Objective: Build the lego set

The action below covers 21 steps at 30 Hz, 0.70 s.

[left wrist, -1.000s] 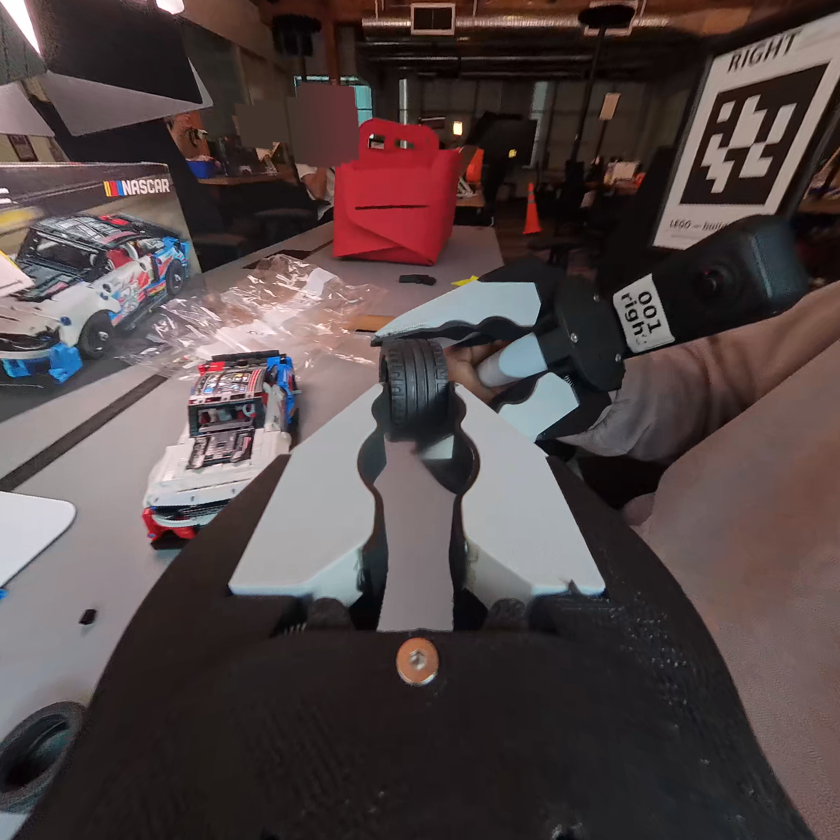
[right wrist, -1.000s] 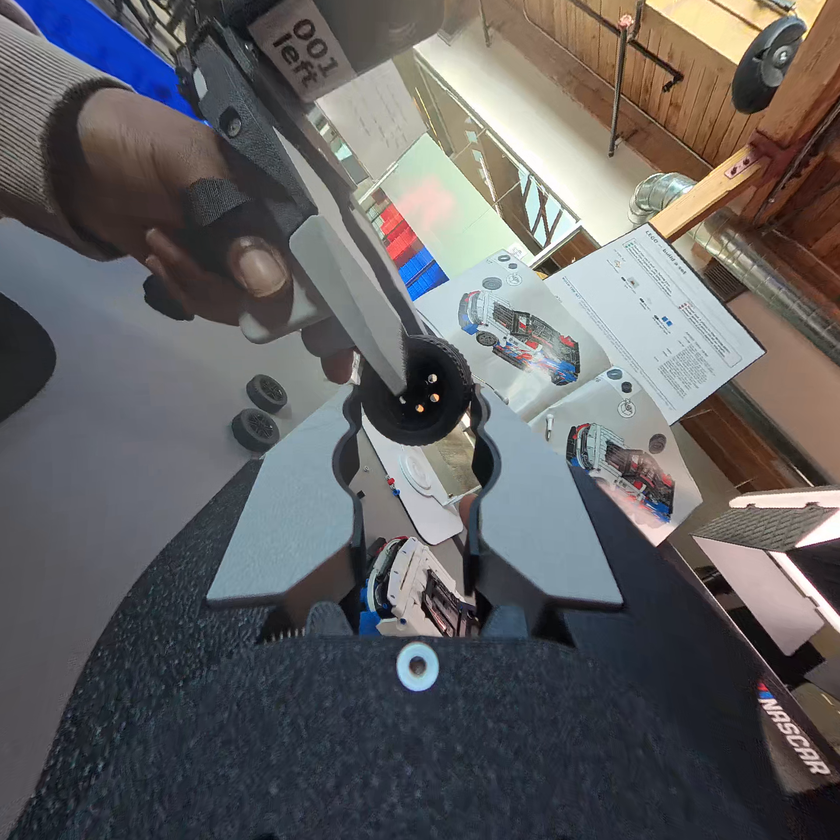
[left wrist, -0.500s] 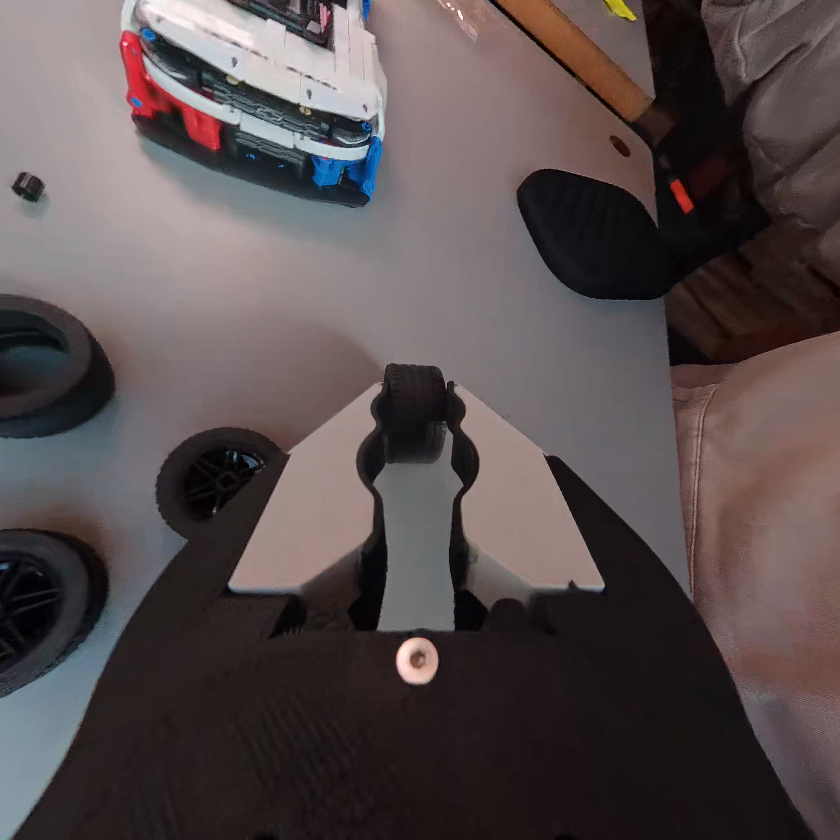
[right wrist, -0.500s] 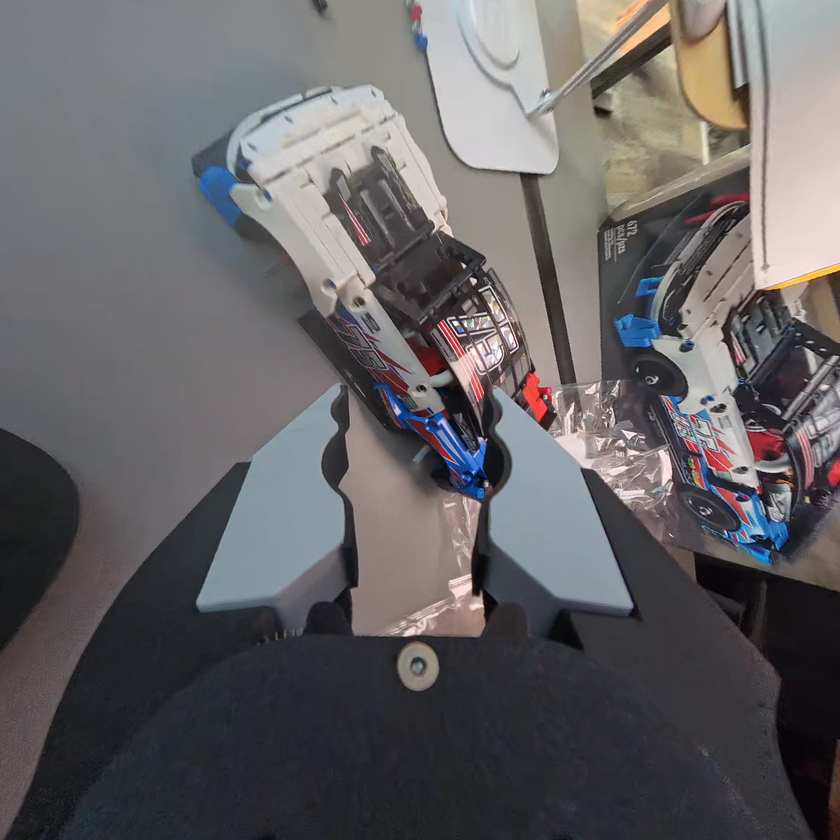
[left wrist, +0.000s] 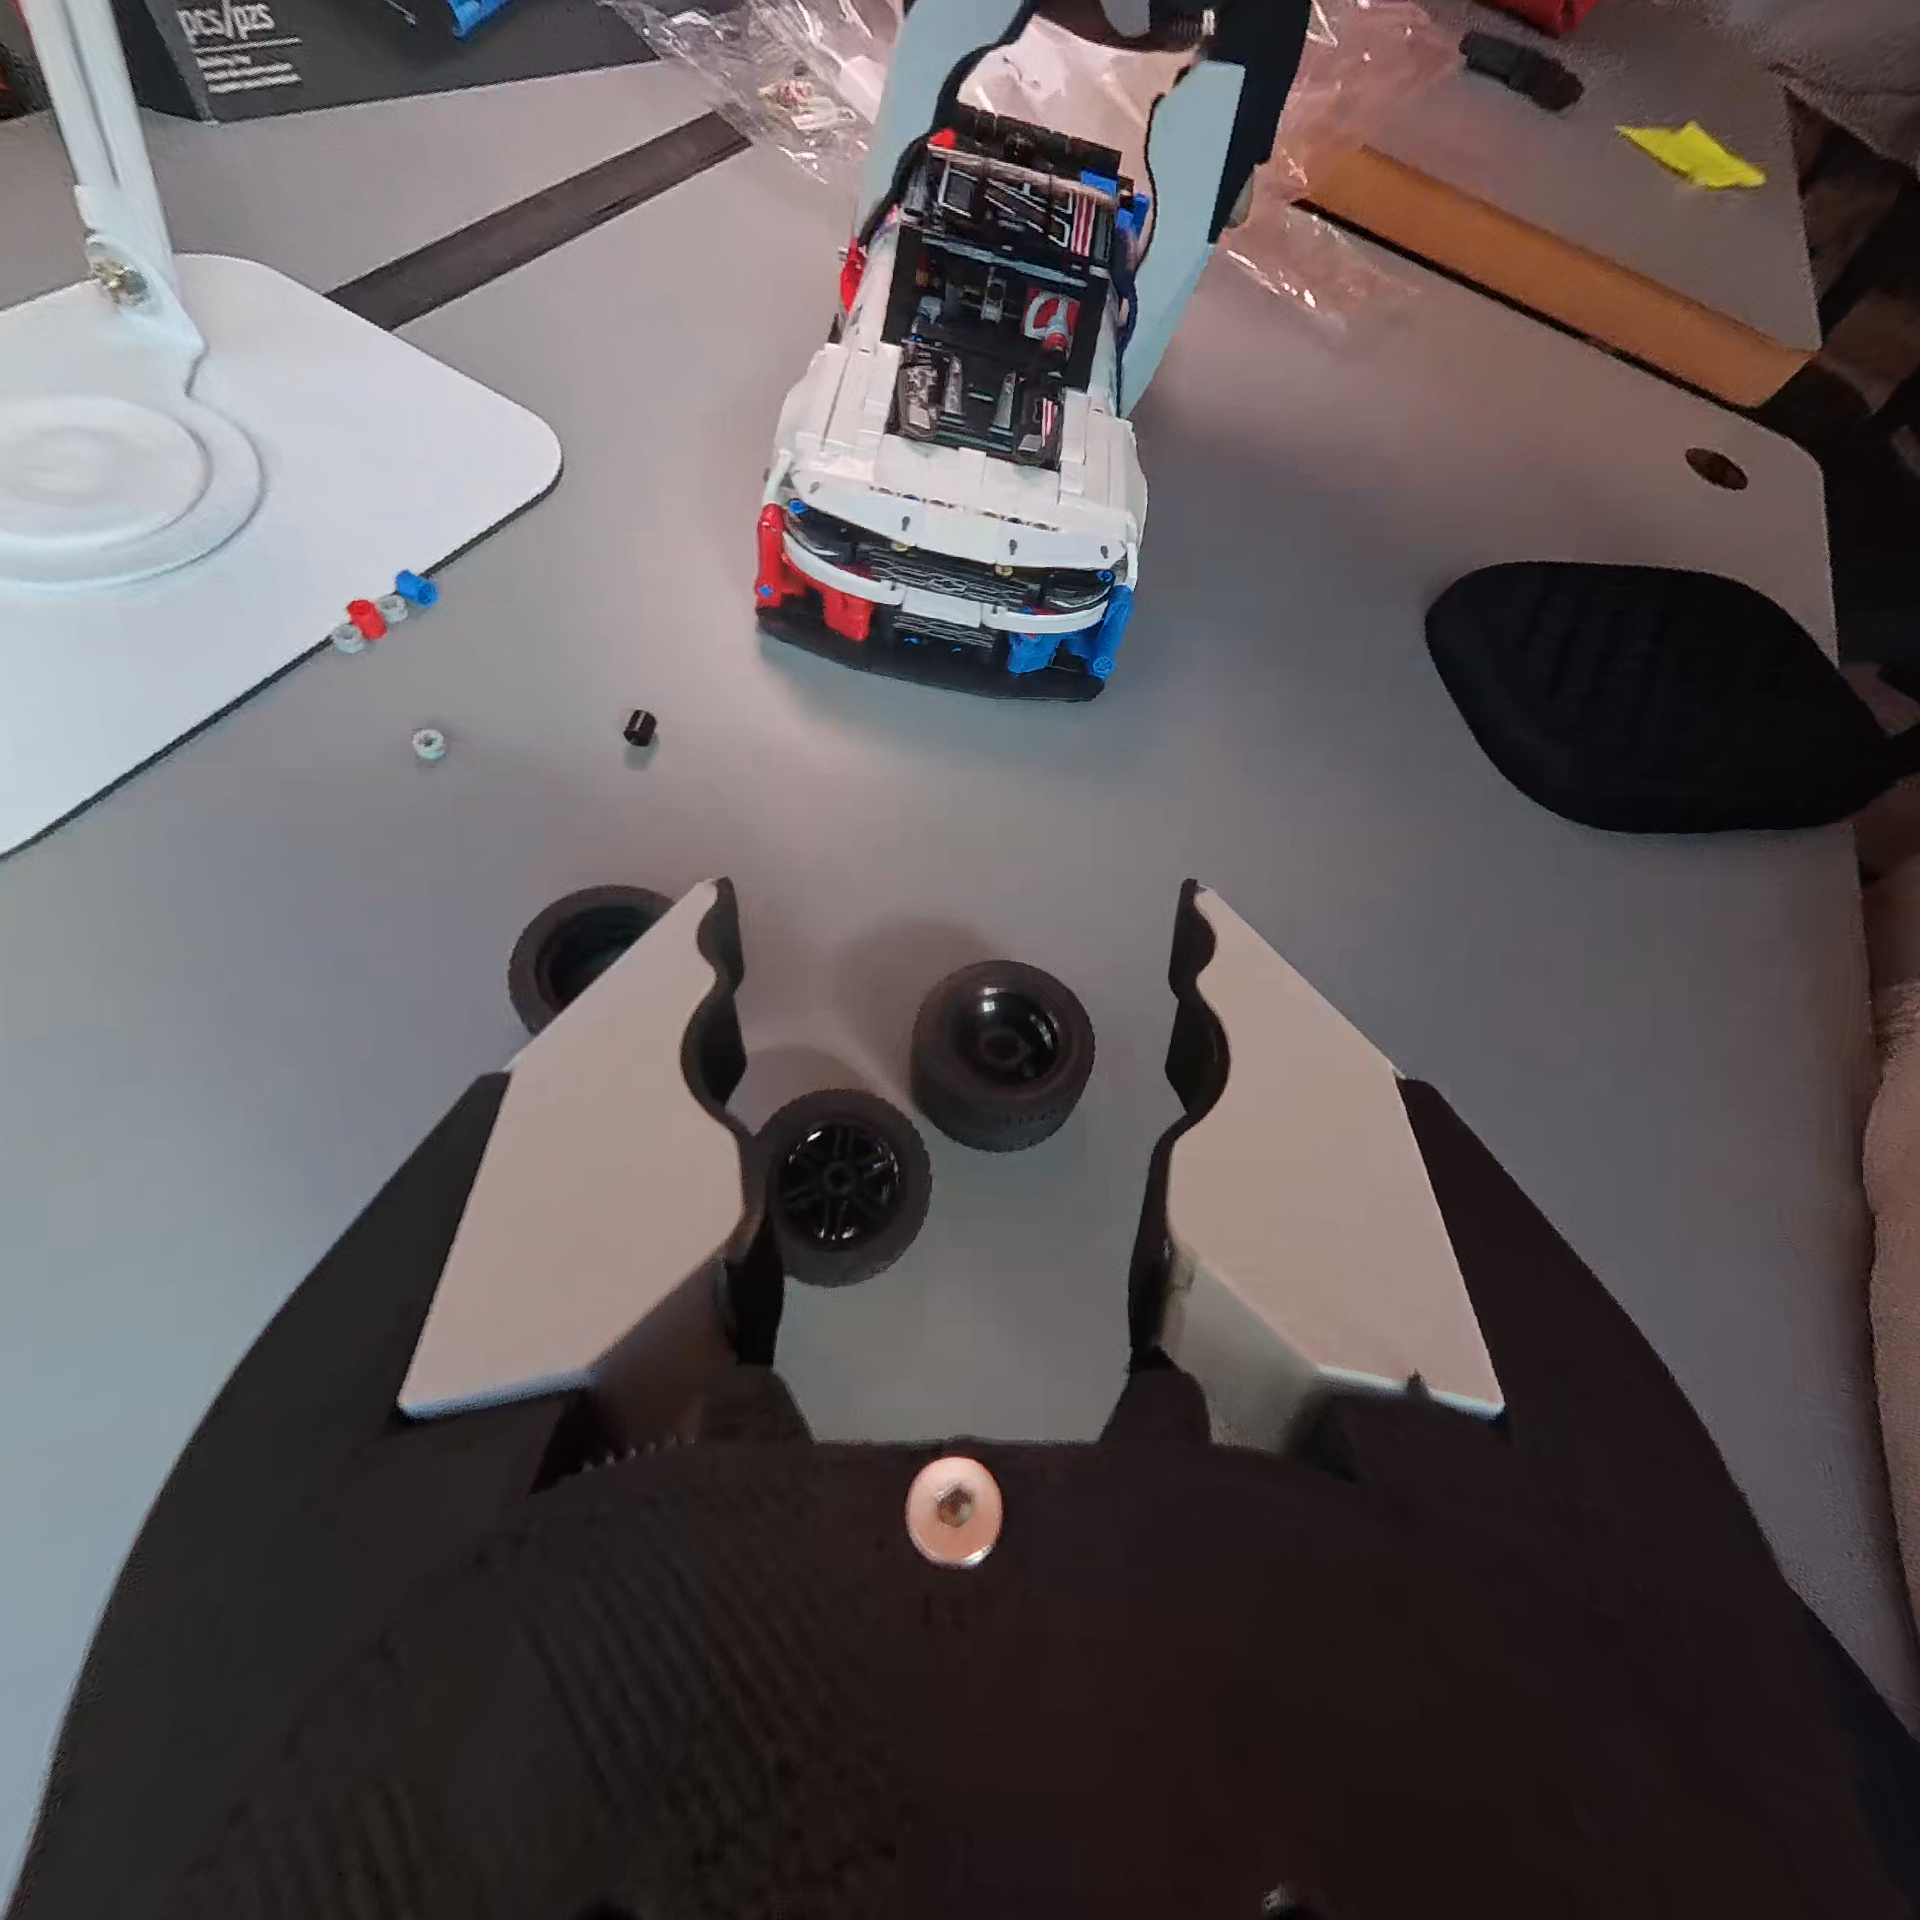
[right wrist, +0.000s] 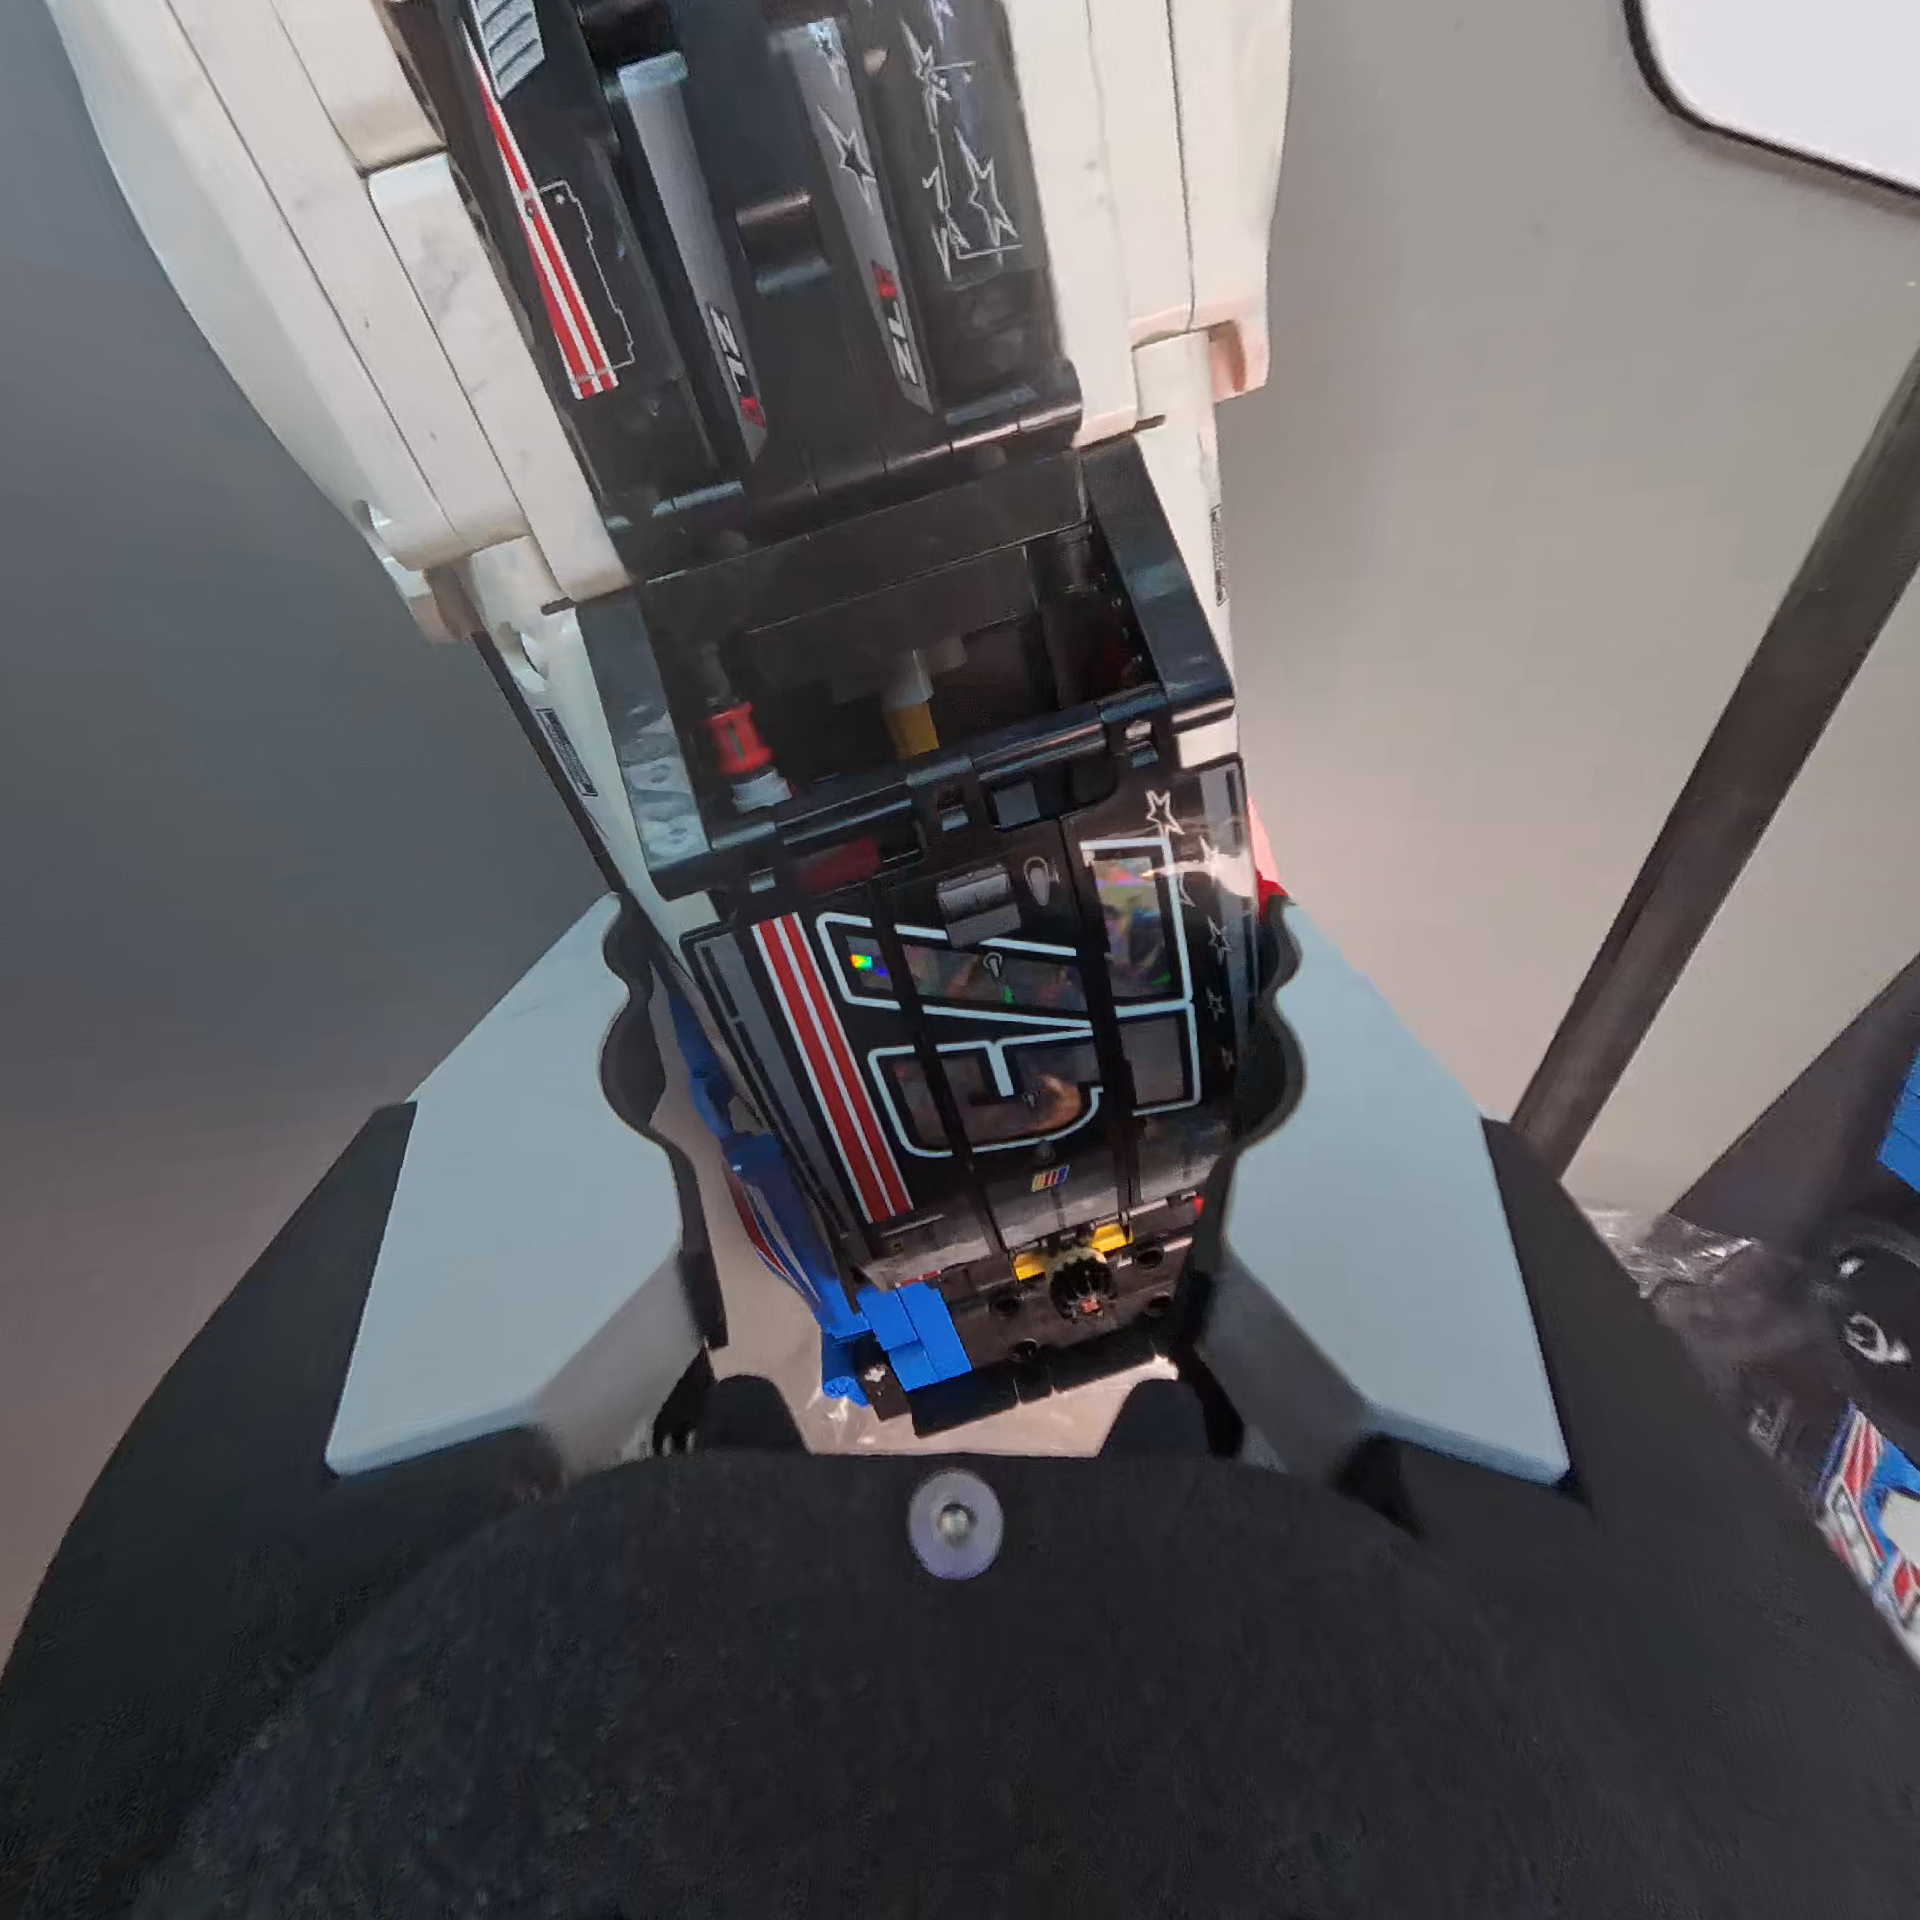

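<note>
Left gripper [left wrist: 951,997]: jaws spread wide, holding nothing, hovering over the loose wheels near the table's near edge.
Right gripper [right wrist: 951,1101]: jaws wide, straddling the car's rear; the left wrist view shows its pale fingers [left wrist: 1184,208] either side of the tail. Whether the pads touch the body I cannot tell.
Lego car [left wrist: 961,447]: mid-table [left wrist: 1351,727], nose toward the near edge, sitting flat on its chassis, no wheels fitted in sight.
Wheels: a spoked wheel [left wrist: 844,1184] and a deep-dish wheel [left wrist: 1003,1055] lie between the left fingers, just beside each other; a third tyre [left wrist: 577,951] is half hidden behind the left finger.
Small parts: a black bush [left wrist: 641,726], a grey ring [left wrist: 428,743], and red, blue and grey pins [left wrist: 379,613] at the edge of the white stand base [left wrist: 312,468].
Materials: ribbed soft rubber tyres on glossy hard hubs; the car is rigid studded plastic, its black panels glossy and stickered; the table is matte grey.
Risk, wheels: closing here could catch both wheels or squirt one sideways, since round rubber rolls off smooth finger faces.
Risk, car: an uneven squeeze at the tail may pop clipped panels or skid the body.
Risk, bits: a sweep could scatter the pins.
</note>
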{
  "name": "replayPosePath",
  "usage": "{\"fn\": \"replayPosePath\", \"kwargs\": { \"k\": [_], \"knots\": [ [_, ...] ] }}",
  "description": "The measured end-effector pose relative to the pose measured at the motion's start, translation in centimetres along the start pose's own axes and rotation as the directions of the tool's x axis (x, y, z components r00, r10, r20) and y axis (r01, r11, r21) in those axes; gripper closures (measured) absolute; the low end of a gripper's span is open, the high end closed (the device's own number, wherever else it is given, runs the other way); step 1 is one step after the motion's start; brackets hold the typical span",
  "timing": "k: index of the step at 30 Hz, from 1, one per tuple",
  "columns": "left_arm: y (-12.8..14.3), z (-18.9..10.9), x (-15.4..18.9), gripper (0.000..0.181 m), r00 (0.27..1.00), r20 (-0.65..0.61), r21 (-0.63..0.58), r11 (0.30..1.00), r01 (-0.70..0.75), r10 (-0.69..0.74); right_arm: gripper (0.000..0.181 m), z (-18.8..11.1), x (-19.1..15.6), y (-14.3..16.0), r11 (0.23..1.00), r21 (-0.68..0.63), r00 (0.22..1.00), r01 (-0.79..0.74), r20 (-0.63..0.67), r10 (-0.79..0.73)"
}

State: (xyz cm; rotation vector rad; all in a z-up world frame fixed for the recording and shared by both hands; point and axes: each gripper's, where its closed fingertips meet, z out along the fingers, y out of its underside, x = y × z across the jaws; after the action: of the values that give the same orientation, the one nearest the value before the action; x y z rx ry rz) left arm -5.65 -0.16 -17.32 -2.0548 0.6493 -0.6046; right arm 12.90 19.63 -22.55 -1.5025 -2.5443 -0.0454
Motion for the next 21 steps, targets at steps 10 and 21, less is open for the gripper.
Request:
{"fn": "replayPosePath", "kwargs": {
  "k": [10, 21],
  "knots": [
    [2.1, 6.4, -0.2, 0.054, 0.968, -0.163, -0.275, 0.933, -0.23, 0.191, 0.073, -3.2, -4.5, -7.8, 0.927, 0.359, 0.989, -0.107, -0.057, 0.137],
    [2.9, 8.6, -0.2, 0.047, 0.924, -0.09, -0.364, 0.851, -0.378, 0.372, 0.082, -0.7, -7.0, 2.1, 0.58, 0.556, 0.765, -0.596, 0.173, 0.621]
  ]
}}
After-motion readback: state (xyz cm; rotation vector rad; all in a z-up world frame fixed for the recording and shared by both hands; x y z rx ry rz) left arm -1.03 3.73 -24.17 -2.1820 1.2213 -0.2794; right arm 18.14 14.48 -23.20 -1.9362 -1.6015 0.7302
